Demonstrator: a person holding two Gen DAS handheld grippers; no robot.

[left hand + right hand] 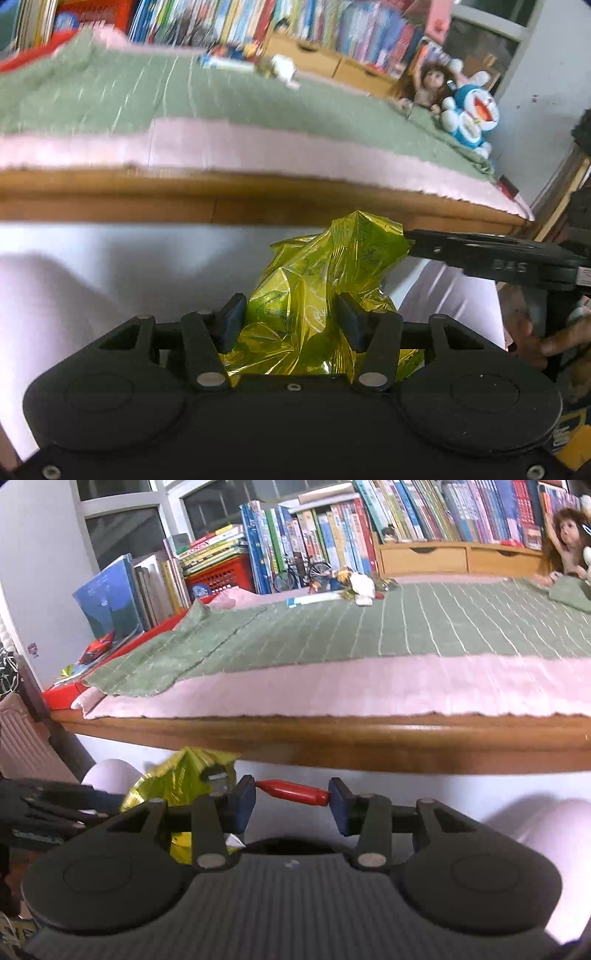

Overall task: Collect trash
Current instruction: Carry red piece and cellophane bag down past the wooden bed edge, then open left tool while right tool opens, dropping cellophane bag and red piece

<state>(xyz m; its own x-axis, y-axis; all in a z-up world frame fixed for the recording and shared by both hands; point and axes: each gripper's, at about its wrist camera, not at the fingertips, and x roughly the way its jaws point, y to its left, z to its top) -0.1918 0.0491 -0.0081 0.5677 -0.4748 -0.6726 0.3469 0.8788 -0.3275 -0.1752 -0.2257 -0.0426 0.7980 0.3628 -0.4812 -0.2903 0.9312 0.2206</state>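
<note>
A crinkled yellow plastic bag (317,273) hangs below the bed's wooden edge, and my left gripper (291,321) is shut on its bunched body. In the right wrist view the bag (184,775) shows at lower left. My right gripper (291,805) is shut on a small red piece of trash (291,792) that spans the gap between its blue pads. Seen from the left wrist, the right gripper (408,240) reaches in from the right and its tip touches the bag's top corner. A white crumpled paper with wrappers (364,585) lies far back on the bed.
The bed has a green quilt (369,635) over a pink sheet and a wooden rail (332,738) just above both grippers. Books (314,535), wooden drawers and a red crate line the far side. A doll (428,85) and a blue plush (472,114) sit at one end.
</note>
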